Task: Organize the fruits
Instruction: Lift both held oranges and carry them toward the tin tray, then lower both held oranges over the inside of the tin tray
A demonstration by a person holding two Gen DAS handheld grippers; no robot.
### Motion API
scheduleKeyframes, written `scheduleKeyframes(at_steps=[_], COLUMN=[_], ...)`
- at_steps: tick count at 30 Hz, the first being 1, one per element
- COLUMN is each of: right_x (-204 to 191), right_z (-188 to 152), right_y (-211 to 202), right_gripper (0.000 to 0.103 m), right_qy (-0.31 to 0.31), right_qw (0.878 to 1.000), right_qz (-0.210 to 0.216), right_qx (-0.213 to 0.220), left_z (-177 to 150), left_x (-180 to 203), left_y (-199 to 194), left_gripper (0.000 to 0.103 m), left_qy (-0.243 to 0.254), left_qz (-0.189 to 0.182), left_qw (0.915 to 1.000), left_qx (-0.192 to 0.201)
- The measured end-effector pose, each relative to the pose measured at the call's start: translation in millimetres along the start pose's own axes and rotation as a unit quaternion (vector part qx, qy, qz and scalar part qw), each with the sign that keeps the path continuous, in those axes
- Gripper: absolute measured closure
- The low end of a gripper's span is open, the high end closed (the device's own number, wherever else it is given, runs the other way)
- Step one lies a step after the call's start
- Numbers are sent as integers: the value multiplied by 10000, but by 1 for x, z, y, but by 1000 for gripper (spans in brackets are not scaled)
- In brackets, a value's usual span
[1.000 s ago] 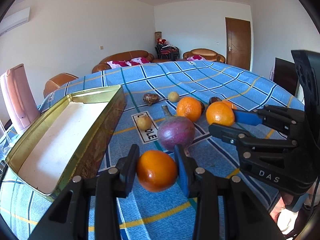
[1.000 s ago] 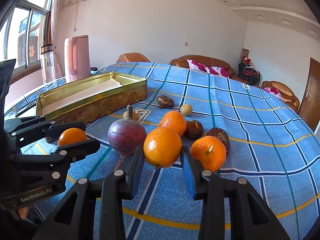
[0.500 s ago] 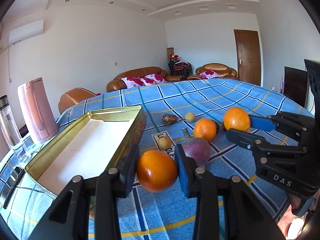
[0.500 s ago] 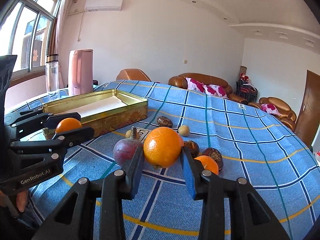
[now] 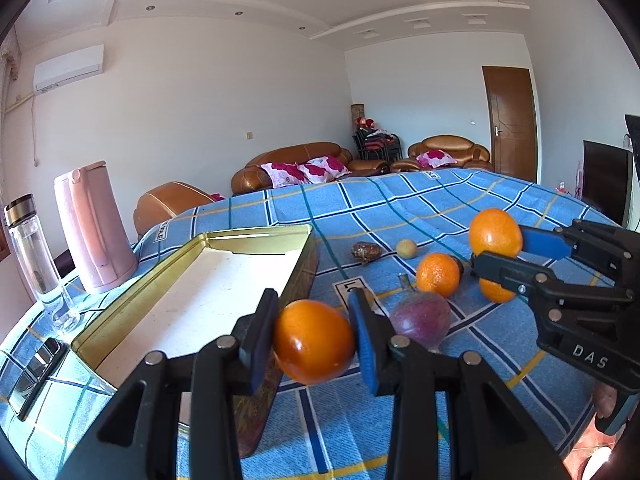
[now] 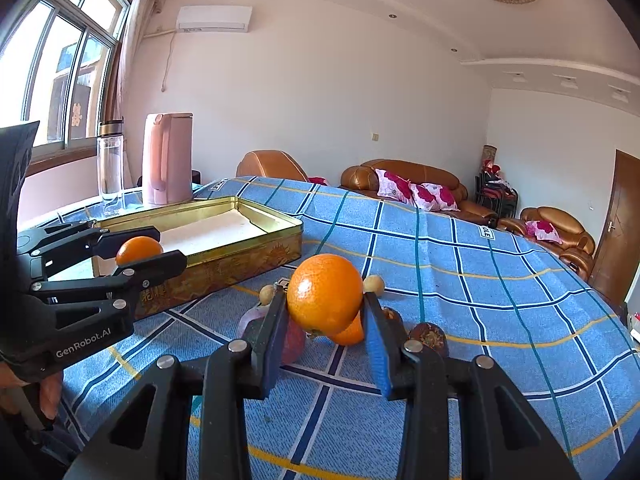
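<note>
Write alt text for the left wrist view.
The left gripper holds an orange beside an open gold tin on a blue checked tablecloth. At right, the right gripper holds another orange above loose fruit.

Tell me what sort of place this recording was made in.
Most likely a home living room: brown leather sofas with floral cushions line the wall, a wall air conditioner hangs above, and a table with a blue checked cloth holds fruit.
</note>
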State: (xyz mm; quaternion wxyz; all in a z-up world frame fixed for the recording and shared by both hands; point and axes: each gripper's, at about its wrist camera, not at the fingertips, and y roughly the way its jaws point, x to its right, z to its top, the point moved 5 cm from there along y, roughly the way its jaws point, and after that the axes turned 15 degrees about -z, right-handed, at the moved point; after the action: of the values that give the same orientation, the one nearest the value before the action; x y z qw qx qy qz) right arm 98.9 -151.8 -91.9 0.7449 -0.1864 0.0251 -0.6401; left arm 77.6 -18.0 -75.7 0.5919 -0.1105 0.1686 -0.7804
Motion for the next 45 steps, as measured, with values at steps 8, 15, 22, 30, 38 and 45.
scheduleKeyframes(at_steps=[8, 15, 22, 30, 38, 45], right_x=[-7, -18, -33, -50, -70, -84], right_z=[13, 26, 41, 57, 66, 71], right_y=[0, 4, 8, 18, 31, 39], right_gripper=[64, 64, 64, 64, 64, 64], right_qy=[-76, -151, -243, -292, -368, -412], right_qw=[9999, 9996, 9989, 9980, 9967, 9957], right_qz=[62, 175, 328, 535, 720, 830], right_qx=[128, 177, 224, 185, 115, 69], left_z=[5, 8, 11, 11, 10, 8], left_x=[-12, -26, -43, -63, -82, -101], left_y=[-2, -1, 2, 4, 9, 13], left_gripper=[65, 65, 65, 65, 65, 65], left_qy=[-71, -126, -195, -312, -383, -524], left_qz=[136, 267, 398, 508, 604, 665], left_qw=[9999, 9996, 9990, 9982, 9973, 9960], left_qx=[36, 7, -5, -84, -186, -275])
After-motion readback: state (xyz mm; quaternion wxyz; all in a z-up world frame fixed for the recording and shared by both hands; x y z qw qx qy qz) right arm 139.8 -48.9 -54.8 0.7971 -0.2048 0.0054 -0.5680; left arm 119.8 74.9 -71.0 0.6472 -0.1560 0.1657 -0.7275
